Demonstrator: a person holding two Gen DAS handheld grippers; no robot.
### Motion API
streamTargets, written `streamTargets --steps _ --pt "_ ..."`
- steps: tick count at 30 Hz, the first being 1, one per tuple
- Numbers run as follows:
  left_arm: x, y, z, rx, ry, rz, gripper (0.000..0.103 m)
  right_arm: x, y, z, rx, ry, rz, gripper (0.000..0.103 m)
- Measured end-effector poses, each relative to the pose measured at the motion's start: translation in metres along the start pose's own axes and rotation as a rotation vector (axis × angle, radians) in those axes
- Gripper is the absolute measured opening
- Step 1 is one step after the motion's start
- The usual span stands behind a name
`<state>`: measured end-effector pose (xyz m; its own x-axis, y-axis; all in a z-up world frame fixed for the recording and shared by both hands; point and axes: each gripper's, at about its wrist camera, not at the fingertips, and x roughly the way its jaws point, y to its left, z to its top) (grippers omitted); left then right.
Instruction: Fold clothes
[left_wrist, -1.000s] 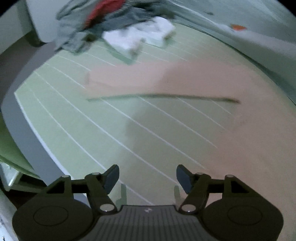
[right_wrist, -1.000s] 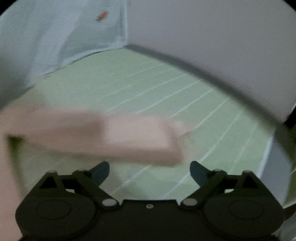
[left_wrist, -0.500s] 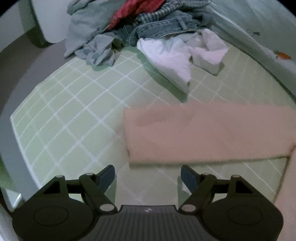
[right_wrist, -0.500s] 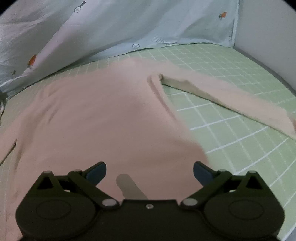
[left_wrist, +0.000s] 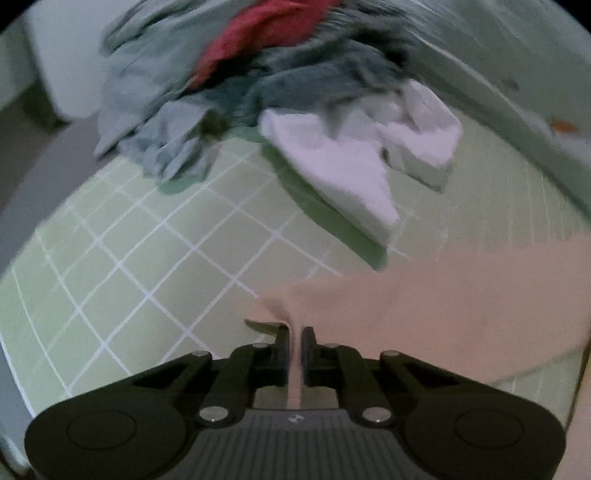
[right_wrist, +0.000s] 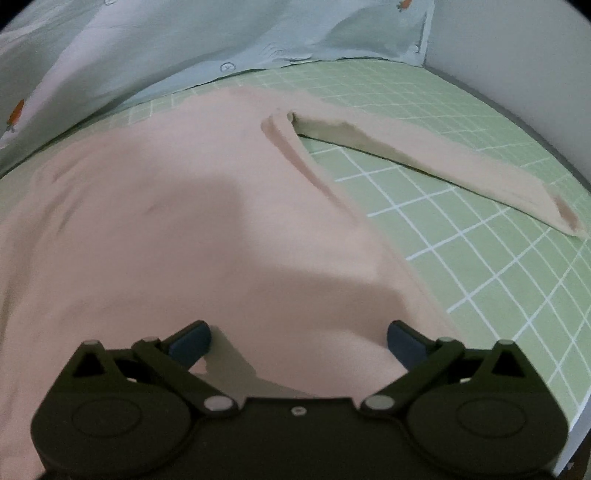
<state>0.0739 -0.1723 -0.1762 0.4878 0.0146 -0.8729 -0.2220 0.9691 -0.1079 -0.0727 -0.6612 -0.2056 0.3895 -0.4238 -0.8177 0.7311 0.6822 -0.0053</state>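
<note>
One garment in work: pink long-sleeve top (right_wrist: 184, 229) spread flat on the green grid sheet (right_wrist: 480, 229), body smoothed so folds land square. Its far sleeve (right_wrist: 443, 166) lies stretched out to the side, clear of the body. Unfolded pile (left_wrist: 258, 81) sits parked at the sheet's far end, out of the fold area. Left gripper (left_wrist: 294, 332) is closing, cuff end of the near sleeve (left_wrist: 424, 295) pinched between the jaws, likely to carry it across. Right gripper (right_wrist: 298, 341) hovers over the hem, jaws wide, holding nothing.

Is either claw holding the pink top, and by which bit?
The left claw is closing on the end of the sleeve of the pale pink long-sleeved top, fabric pinched between. The right claw is open, holding nothing.
</note>
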Motion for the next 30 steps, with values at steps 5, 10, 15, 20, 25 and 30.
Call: streamTargets --steps 5,10,15,20,25,30 --pt "0.002 0.01 0.004 -0.068 -0.012 0.0 0.008 -0.002 -0.001 -0.004 0.002 -0.017 0.004 0.103" --pt "-0.007 0.004 0.003 -0.098 -0.017 -0.044 0.008 -0.003 -0.002 -0.009 0.004 -0.046 0.007 0.103" --pt "-0.031 -0.035 0.005 -0.011 -0.057 -0.137 0.007 -0.003 -0.002 -0.01 0.001 -0.068 0.013 0.103" --pt "-0.061 -0.105 0.006 0.131 -0.083 -0.348 0.007 -0.004 -0.004 -0.012 -0.012 -0.088 0.027 0.103" --pt "-0.095 -0.167 -0.012 0.302 -0.076 -0.742 0.012 -0.004 -0.007 -0.013 -0.032 -0.094 0.048 0.103" --pt "-0.095 -0.186 -0.028 0.39 -0.095 -0.647 0.065 -0.002 -0.007 -0.012 -0.04 -0.093 0.052 0.103"
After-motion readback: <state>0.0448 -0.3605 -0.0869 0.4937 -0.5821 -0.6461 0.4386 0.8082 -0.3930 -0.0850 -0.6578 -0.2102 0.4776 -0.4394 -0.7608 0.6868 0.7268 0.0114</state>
